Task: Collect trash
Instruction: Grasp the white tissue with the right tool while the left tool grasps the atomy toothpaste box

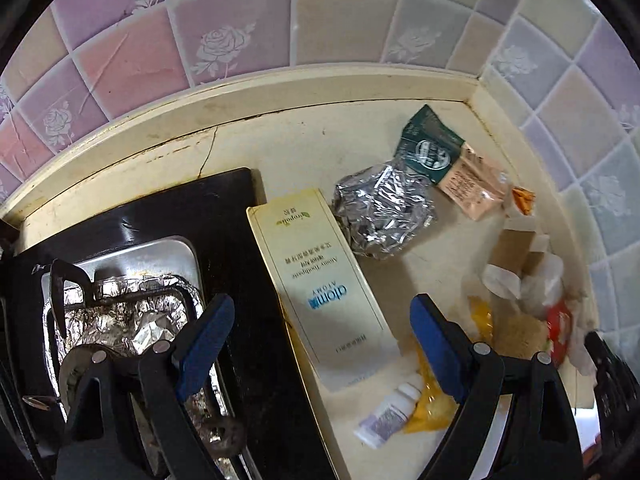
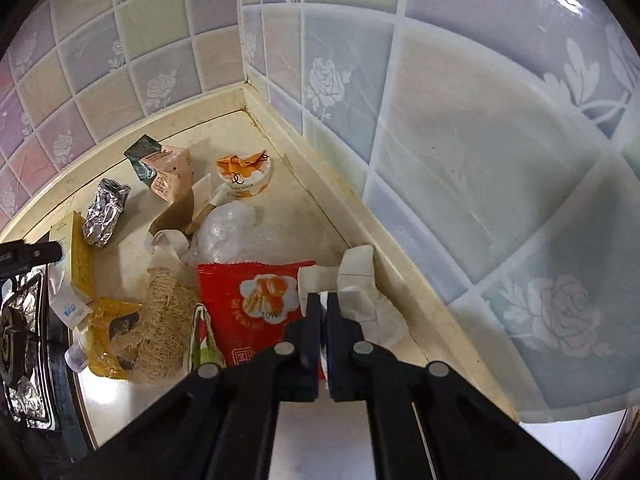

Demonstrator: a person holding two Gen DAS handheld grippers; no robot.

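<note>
Trash lies in the counter corner. In the left wrist view my left gripper (image 1: 322,320) is open and empty above a long cream toothpaste box (image 1: 320,280); a crumpled foil ball (image 1: 382,210), a green packet (image 1: 430,146) and a pink carton (image 1: 470,188) lie beyond, a small white bottle (image 1: 390,414) and yellow wrapper (image 1: 434,404) nearer. In the right wrist view my right gripper (image 2: 324,300) is shut just above a red snack bag (image 2: 250,308) and a crumpled white tissue (image 2: 360,292); whether it grips anything is unclear. A clear plastic bag (image 2: 226,236), orange cup (image 2: 244,176) and noodle clump (image 2: 166,316) lie nearby.
A black gas stove (image 1: 236,280) with a foil-lined burner (image 1: 128,320) fills the left side. Tiled walls (image 2: 480,160) close the corner behind and to the right. A raised cream ledge (image 1: 280,92) runs along the wall foot.
</note>
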